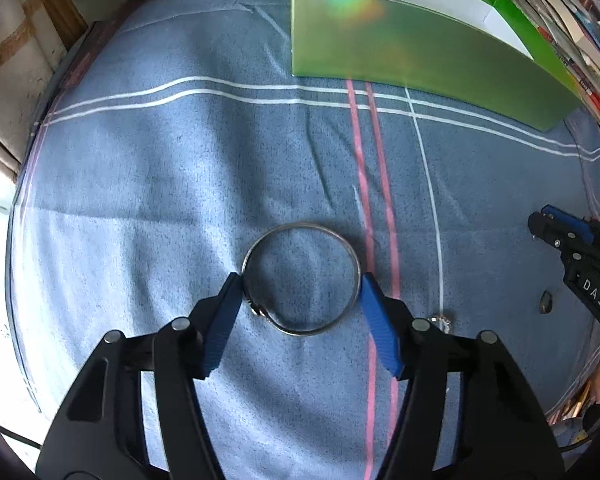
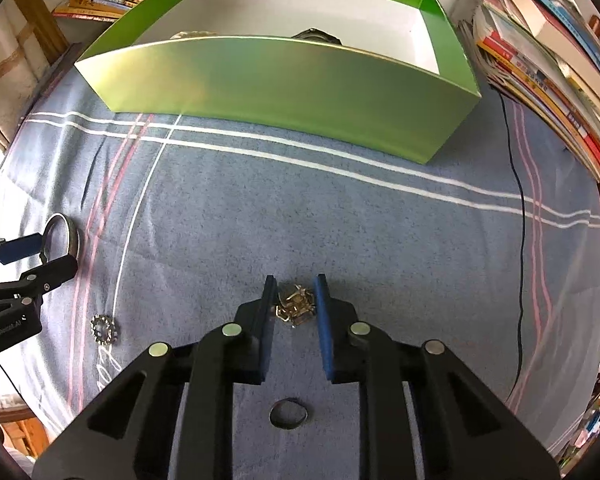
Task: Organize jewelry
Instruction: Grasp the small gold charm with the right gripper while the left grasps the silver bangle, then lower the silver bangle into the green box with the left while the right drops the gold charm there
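Observation:
A thin silver bangle (image 1: 300, 278) lies flat on the blue striped cloth (image 1: 180, 184). My left gripper (image 1: 300, 292) is open, its blue pads at the bangle's two sides, touching or nearly so. The bangle also shows in the right wrist view (image 2: 62, 236). My right gripper (image 2: 296, 300) is partly open around a small gold and silver jewelry piece (image 2: 296, 306) on the cloth; the pads stand just beside it. A green box (image 2: 284, 92) with a white inside stands at the back and holds a few pieces.
A small sparkly ring (image 2: 105, 330) lies on the cloth between the grippers. A dark ring (image 2: 289, 413) lies under my right gripper. Stacked books (image 2: 548, 64) line the right and back. A black cable (image 2: 518, 208) runs along the right.

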Motion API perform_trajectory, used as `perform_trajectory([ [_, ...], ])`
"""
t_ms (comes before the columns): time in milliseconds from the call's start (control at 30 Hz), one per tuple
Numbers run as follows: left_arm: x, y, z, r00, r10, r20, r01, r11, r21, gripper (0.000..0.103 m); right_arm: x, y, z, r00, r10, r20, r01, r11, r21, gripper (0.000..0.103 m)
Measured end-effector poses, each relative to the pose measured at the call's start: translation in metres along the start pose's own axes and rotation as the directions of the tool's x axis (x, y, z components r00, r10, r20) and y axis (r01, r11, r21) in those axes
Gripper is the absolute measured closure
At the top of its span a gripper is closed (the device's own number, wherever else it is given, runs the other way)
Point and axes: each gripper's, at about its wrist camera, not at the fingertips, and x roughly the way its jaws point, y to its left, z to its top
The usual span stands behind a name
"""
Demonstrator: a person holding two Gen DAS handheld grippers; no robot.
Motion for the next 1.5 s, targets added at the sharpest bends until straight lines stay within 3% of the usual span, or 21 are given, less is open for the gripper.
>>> perform_trajectory([
  [167,-0.010,0.007,-0.017,1.000,-0.024,0.020,0.024,1.000,0.005,0.043,-0.013,-0.022,-0.016,1.000,0.015,0.007,-0.015,0.998,0.067,0.083],
  [433,-0.028,-0.013,-0.028,0.998,-0.039,0.043,0.037,0.998,0.047,0.043,-0.019,-0.059,-0.043,1.000,0.012,0.019,-0.016,0.981,0.195,0.083],
  [633,-0.029,-0.013,-0.029,0.998,-0.036,0.052,0.033,0.998,0.060,0.043,-0.026,-0.079,-0.050,0.999,0.001,0.037,-0.009,0.977,0.214,0.083],
  [767,-0.035,-0.014,-0.030,0.997,-0.030,0.070,0.025,0.997,0.071,0.043,-0.054,-0.076,-0.058,0.987,0.064,0.149,-0.091,0.979,0.184,0.083],
  [833,-0.037,-0.014,-0.032,0.997,-0.026,0.071,0.021,0.997,0.075,0.043,-0.062,-0.071,-0.060,0.982,0.068,0.176,-0.094,0.985,0.146,0.083],
  [1100,-0.034,-0.016,-0.033,0.998,-0.030,0.063,0.024,0.996,0.084,0.043,-0.041,-0.063,-0.059,0.997,0.006,0.073,-0.017,0.988,0.154,0.083],
  [1500,-0.038,-0.021,-0.028,0.997,-0.032,0.076,0.026,0.996,0.087,0.043,-0.042,-0.049,-0.049,0.997,0.015,0.079,-0.024,0.993,0.117,0.083],
])
